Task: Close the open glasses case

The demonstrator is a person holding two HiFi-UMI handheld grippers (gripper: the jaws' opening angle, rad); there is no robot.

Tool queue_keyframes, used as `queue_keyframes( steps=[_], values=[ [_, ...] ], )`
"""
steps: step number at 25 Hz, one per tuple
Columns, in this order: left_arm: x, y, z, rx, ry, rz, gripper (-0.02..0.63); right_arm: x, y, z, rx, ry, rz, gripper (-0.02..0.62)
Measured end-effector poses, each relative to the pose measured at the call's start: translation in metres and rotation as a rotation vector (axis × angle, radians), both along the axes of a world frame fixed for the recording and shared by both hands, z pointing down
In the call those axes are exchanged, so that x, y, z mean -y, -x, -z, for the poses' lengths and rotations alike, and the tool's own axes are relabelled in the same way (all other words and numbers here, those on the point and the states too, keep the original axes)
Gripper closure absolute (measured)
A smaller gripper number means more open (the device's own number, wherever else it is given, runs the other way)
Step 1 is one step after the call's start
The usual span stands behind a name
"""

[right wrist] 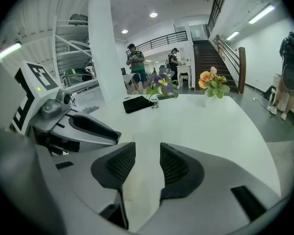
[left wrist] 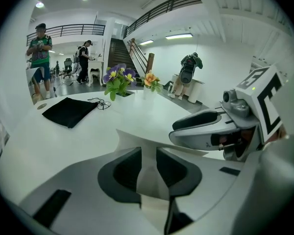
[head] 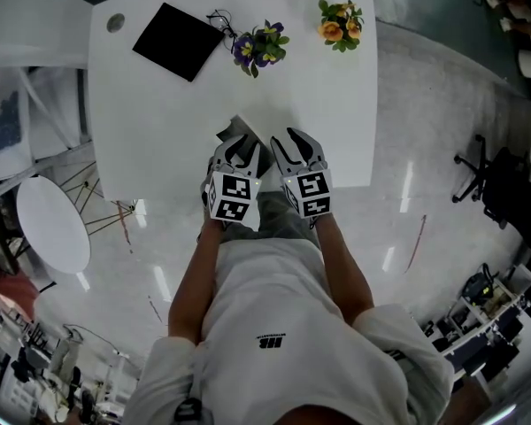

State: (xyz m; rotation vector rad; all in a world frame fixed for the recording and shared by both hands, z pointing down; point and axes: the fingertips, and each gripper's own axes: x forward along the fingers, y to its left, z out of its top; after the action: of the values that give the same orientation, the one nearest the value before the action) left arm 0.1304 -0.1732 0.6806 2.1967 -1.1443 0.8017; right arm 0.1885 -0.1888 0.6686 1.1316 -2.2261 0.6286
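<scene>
The glasses case (head: 244, 130) is a pale grey-white folding one near the front edge of the white table (head: 323, 96). My left gripper (head: 235, 145) is shut on it; in the left gripper view a white flap of the case (left wrist: 148, 177) is pinched between the dark pads, and its wall (left wrist: 137, 137) rises beyond them. I cannot tell how far the case is folded. My right gripper (head: 294, 142) hovers just right of the case, open by a narrow gap with only table showing between its jaws (right wrist: 147, 166).
A black pouch (head: 177, 41) lies at the far left, with a thin dark wiry item (head: 219, 18) beside it. Purple flowers (head: 260, 46) and orange flowers (head: 340, 23) stand at the far edge. A round white stool (head: 51, 224) is left of the table.
</scene>
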Motion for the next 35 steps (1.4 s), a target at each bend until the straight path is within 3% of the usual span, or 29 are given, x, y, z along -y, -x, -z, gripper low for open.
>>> queue_keyframes(
  steps=[35],
  values=[
    [-0.031, 0.028, -0.005, -0.022, 0.025, -0.034, 0.5, -0.032, 0.034, 0.002, 0.0, -0.011, -0.008, 0.439]
  ],
)
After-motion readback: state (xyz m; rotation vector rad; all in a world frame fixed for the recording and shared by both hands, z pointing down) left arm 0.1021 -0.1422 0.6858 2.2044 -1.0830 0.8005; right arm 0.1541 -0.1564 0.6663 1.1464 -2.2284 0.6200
